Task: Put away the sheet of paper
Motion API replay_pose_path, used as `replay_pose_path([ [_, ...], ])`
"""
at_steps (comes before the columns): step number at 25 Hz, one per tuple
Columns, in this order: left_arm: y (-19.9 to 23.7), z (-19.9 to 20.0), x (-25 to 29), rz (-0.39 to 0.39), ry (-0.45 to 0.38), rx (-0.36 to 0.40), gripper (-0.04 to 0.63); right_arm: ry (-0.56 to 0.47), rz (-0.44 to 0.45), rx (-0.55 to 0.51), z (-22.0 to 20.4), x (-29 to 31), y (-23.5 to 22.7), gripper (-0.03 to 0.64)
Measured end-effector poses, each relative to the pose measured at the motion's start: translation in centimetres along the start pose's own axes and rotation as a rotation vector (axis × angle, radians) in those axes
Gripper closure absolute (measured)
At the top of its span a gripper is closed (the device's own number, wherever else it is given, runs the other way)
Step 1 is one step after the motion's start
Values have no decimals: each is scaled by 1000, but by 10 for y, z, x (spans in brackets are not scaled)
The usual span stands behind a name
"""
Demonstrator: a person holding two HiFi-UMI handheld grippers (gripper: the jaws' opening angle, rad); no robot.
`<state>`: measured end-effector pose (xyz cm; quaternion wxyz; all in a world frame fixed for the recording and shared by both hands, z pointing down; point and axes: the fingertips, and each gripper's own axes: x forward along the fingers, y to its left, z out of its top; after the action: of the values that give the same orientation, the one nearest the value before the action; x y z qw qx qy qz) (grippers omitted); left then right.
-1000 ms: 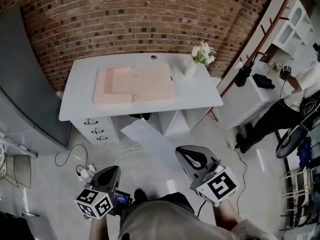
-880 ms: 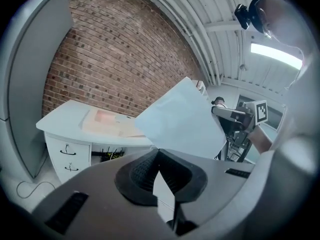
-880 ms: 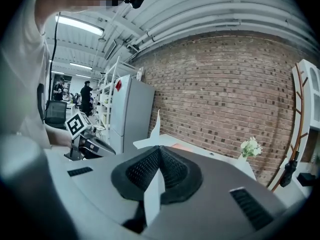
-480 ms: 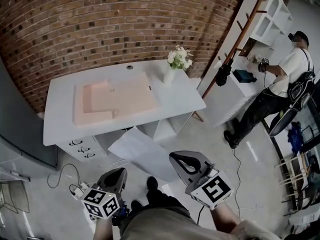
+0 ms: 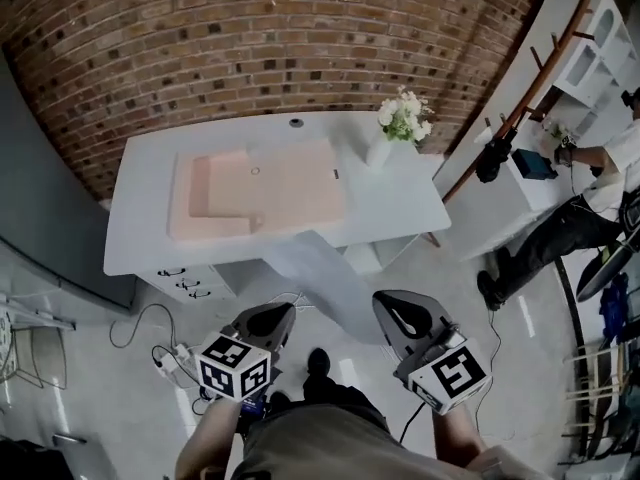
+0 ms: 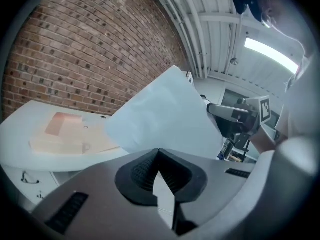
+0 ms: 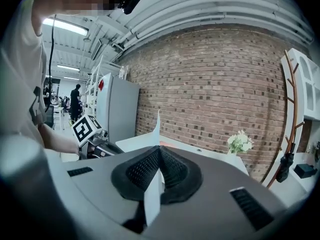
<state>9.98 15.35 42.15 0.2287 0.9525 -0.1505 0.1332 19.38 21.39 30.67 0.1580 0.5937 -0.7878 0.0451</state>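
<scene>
A white sheet of paper [image 5: 325, 280] hangs in the air between my two grippers, and its far corner reaches the front edge of the white desk [image 5: 140, 238]. My left gripper [image 5: 274, 314] is shut on its near left edge, my right gripper [image 5: 396, 308] on its near right edge. In the left gripper view the sheet [image 6: 165, 115] rises broad from the shut left gripper [image 6: 159, 152]. The right gripper view shows the paper [image 7: 155, 130] edge-on in the shut right gripper [image 7: 160, 148]. A pink folder [image 5: 262, 190] lies open on the desk.
A vase of white flowers [image 5: 402, 118] stands at the desk's back right corner. Drawers [image 5: 185, 278] sit under the desk on the left. Cables and a power strip [image 5: 172, 356] lie on the floor. A person [image 5: 585, 213] stands at a white shelf on the right, beside a wooden rack [image 5: 512, 118].
Both grippers have carried the sheet nearer to the desk, and its far corner now reaches the desk's front edge. The left gripper has come up closer to the right one.
</scene>
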Motion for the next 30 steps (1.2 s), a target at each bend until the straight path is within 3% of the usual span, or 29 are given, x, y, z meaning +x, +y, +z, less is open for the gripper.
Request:
replay_pose_path([
  [5,18,25,30,18,33,57,581,0,24,18,1,27,-33,594],
  [17,48,89,124,-19,49,9,581,-47,40,55,8,70,-126,594],
  [24,53,109,119,20,19,-14,581,-59,84,76,0,98,-163,594],
  [30,70,120,88,84,-2,53,581,-66,114,60,10,128,-164,594],
])
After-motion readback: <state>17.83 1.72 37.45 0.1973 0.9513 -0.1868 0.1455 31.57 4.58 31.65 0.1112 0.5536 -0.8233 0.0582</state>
